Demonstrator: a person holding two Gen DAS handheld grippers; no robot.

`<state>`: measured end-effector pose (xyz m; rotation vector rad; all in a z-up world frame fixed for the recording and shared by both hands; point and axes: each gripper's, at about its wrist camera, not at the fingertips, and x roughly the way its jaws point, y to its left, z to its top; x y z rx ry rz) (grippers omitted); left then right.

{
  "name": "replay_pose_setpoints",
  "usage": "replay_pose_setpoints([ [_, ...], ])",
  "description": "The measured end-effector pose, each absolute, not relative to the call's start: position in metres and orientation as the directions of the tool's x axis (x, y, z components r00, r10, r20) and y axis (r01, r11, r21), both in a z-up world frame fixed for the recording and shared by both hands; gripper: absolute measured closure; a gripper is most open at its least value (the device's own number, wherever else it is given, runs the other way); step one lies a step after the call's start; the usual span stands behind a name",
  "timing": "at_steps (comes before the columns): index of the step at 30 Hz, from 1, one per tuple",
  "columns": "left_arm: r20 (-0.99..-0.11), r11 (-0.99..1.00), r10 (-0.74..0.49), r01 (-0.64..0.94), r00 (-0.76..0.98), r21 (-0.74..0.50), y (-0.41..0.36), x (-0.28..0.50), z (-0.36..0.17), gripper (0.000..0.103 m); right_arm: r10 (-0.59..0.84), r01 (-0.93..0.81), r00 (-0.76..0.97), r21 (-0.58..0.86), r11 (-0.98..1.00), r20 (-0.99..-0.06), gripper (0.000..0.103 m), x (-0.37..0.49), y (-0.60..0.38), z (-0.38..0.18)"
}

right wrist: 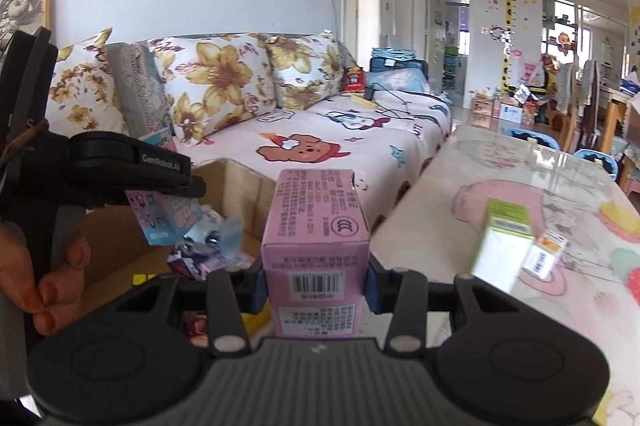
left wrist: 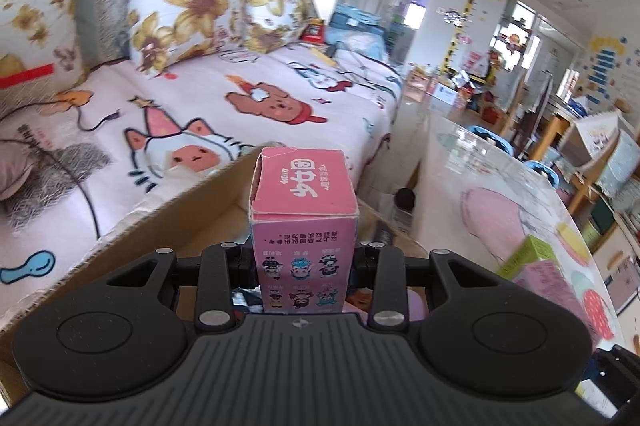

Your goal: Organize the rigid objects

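Note:
My left gripper (left wrist: 305, 266) is shut on a pink carton (left wrist: 304, 210) with cartoon figures, held upright above an open cardboard box (left wrist: 160, 226). My right gripper (right wrist: 316, 278) is shut on a second pink carton (right wrist: 316, 238) with a barcode, held beside the same cardboard box (right wrist: 236, 186). In the right wrist view the left gripper (right wrist: 120, 162) shows at the left over the box, a hand under it. Toy packets (right wrist: 204, 250) lie inside the box. A green-and-white carton (right wrist: 504, 242) and a small orange-and-white box (right wrist: 546, 254) stand on the table (right wrist: 500, 166).
A sofa (left wrist: 240, 98) with floral cushions and a cartoon blanket runs behind the box. The glass-topped table (left wrist: 480, 178) with a cartoon cloth lies to the right, with green and pink cartons (left wrist: 532, 262) on it. Chairs and shelves fill the far room.

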<state>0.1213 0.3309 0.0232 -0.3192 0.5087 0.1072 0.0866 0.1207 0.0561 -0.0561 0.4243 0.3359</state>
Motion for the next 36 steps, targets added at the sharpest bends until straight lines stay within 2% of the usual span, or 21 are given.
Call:
replay_pose_setpoints([
  [10, -0.521, 0.926, 0.045, -0.231, 0.853, -0.298, 0.342, 0.112, 0.024, 0.059, 0.393, -0.411, 0.805, 0.059, 0.91, -0.444, 0.059, 0.109, 0.159, 0.048],
  [12, -0.528, 0.926, 0.05, -0.237, 0.848, -0.294, 0.341, 0.115, 0.026, 0.051, 0.434, -0.456, 0.758, 0.08, 0.886, -0.487, 0.058, 0.108, 0.168, 0.041],
  [13, -0.528, 0.927, 0.052, -0.238, 0.848, -0.291, 0.339, 0.115, 0.027, 0.04, 0.448, -0.474, 0.739, 0.084, 0.877, -0.503, 0.057, 0.106, 0.173, 0.037],
  [15, -0.519, 0.929, 0.059, -0.237, 0.852, -0.283, 0.337, 0.111, 0.028, 0.032, 0.455, -0.491, 0.725, 0.074, 0.868, -0.518, 0.041, 0.099, 0.176, 0.032],
  [17, -0.51, 0.933, 0.057, -0.228, 0.858, -0.28, 0.335, 0.112, 0.029, 0.022, 0.44, -0.485, 0.735, 0.053, 0.873, -0.516, 0.039, 0.091, 0.174, 0.031],
  [20, -0.509, 0.935, 0.045, -0.215, 0.86, -0.28, 0.332, 0.114, 0.029, 0.014, 0.403, -0.45, 0.762, 0.034, 0.892, -0.507, 0.038, 0.083, 0.161, 0.036],
  [23, -0.5, 0.943, 0.034, -0.193, 0.865, -0.27, 0.326, 0.113, 0.029, 0.009, 0.361, -0.406, 0.796, 0.015, 0.914, -0.486, 0.031, 0.077, 0.143, 0.045],
  [27, -0.487, 0.961, 0.012, -0.144, 0.874, -0.234, 0.312, 0.113, 0.031, 0.006, 0.293, -0.341, 0.844, -0.027, 0.94, -0.449, 0.025, 0.066, 0.119, 0.055],
  [36, -0.447, 0.986, -0.051, -0.024, 0.893, -0.162, 0.277, 0.099, 0.032, 0.005, 0.21, -0.221, 0.889, 0.02, 0.975, -0.408, 0.024, 0.058, 0.068, 0.055],
])
